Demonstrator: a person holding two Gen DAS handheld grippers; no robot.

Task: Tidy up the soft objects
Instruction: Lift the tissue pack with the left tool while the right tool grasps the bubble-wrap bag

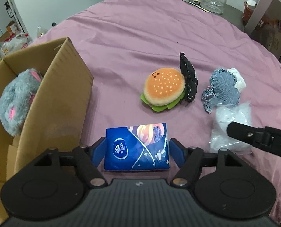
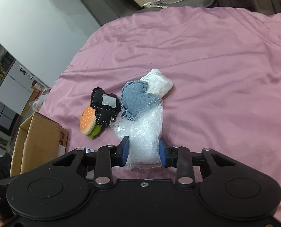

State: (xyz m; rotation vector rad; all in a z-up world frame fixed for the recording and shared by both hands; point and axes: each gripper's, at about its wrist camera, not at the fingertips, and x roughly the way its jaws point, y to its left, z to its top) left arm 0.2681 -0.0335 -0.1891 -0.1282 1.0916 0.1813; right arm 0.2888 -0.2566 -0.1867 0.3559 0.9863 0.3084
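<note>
Bracketing the tissue pack (image 1: 136,146) with my left tongs (image 1: 137,152), I have a pad on each side of it and a visible gap on both, so these tongs are released and nothing is gripped yet. The pack lies flat on the pink bedsheet (image 1: 149,37), at the bottom middle of the left wrist view, just right of the cardboard box (image 1: 55,98). That box sits at nine o'clock from the pack and already holds a grey plush toy (image 1: 15,98).

My right tongs (image 2: 143,152) are pinched onto the bubble-wrap bag (image 2: 142,132); the pads press its sides, so I read that as a grasp on the bag. The bag lies at three o'clock from the tissue pack.

Further out, at twelve o'clock from the pack, the burger plush (image 1: 163,89) leans against a black stitched pouch (image 1: 189,79). At two o'clock lie the denim heart (image 1: 221,89) and a white wad (image 1: 238,79) tucked behind it.

I judge the job partly done: one toy boxed, five things left on the bed. Next, the left tongs need to squeeze the pack firmly but gently, lift it over the box wall, and let go inside. The right pair must raise the slippery bag without dragging the heart along.
</note>
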